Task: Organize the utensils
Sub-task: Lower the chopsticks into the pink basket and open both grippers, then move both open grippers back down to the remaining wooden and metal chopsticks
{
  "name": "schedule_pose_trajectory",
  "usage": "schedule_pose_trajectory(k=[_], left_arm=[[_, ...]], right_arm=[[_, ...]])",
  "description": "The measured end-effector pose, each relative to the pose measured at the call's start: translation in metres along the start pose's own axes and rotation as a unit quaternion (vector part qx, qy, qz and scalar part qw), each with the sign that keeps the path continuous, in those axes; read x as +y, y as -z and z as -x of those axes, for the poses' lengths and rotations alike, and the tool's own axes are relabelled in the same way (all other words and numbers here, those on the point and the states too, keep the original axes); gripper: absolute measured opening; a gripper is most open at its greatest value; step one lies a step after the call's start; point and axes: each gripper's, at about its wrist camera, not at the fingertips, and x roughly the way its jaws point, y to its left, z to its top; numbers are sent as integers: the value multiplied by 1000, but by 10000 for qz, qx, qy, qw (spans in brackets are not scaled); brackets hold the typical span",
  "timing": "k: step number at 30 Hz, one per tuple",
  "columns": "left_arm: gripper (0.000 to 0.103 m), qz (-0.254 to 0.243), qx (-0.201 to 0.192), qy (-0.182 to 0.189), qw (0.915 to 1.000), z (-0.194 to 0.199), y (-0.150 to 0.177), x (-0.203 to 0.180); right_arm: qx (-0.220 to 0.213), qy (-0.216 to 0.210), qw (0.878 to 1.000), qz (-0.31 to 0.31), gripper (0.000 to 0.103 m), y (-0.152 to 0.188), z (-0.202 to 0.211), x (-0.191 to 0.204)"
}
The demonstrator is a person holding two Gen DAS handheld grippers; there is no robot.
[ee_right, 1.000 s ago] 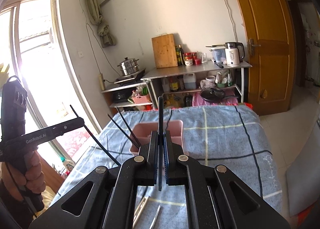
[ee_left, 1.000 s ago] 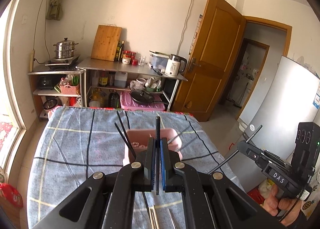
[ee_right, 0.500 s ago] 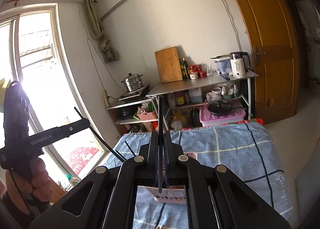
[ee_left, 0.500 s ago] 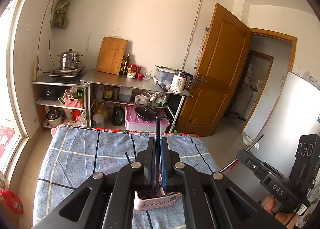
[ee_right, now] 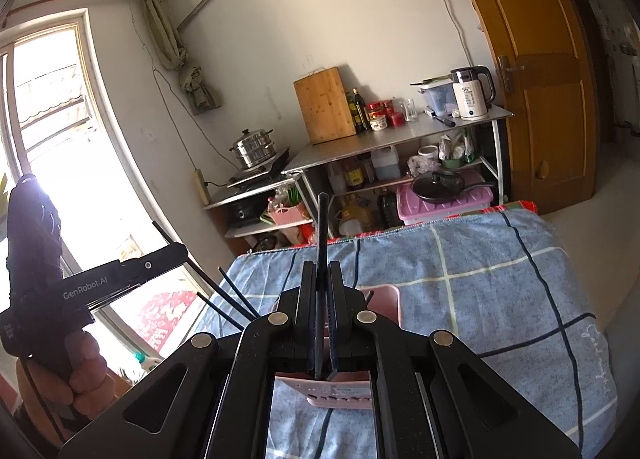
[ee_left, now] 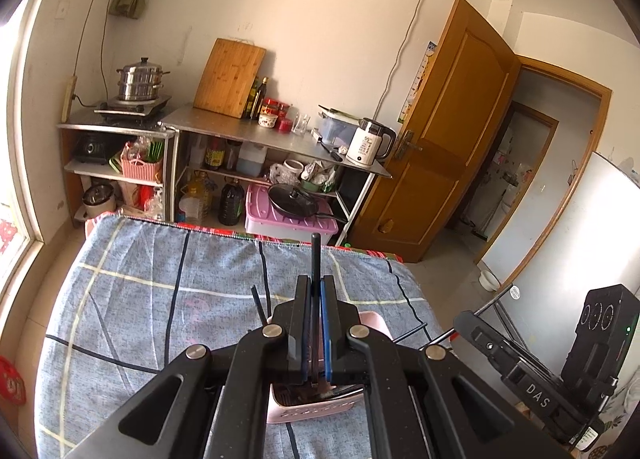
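**Both grippers clamped on chopsticks above the holder**

The left gripper [ee_left: 315, 291] is closed tight on a black chopstick [ee_left: 315, 255]; the right gripper [ee_right: 321, 283] likewise pinches a second chopstick [ee_right: 322, 223]. Below both sits the pink utensil holder [ee_right: 384, 299], on a blue plaid cloth [ee_left: 140, 291] covering the table. Behind stand a steel shelf unit [ee_left: 248, 135], cutting board [ee_left: 230, 77], kettle [ee_left: 368, 143], steamer pot [ee_left: 140, 79] and wooden door [ee_left: 448, 127]. A window [ee_right: 44, 107] lies left.
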Motion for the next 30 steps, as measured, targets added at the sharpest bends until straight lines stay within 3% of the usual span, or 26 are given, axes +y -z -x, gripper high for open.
schedule_pose_trajectory(k=[14, 22, 30], left_arm=[[4, 18, 470, -119, 9988, -37, 30, 13], [10, -79, 351, -306, 9989, -27, 29, 12], [14, -160, 64, -406, 9990, 8, 36, 12]], right_arm=[[490, -44, 9987, 137, 6, 20, -26, 0], [439, 6, 9986, 294, 12, 17, -18, 4], [366, 53, 9985, 415, 13, 21, 3, 4]])
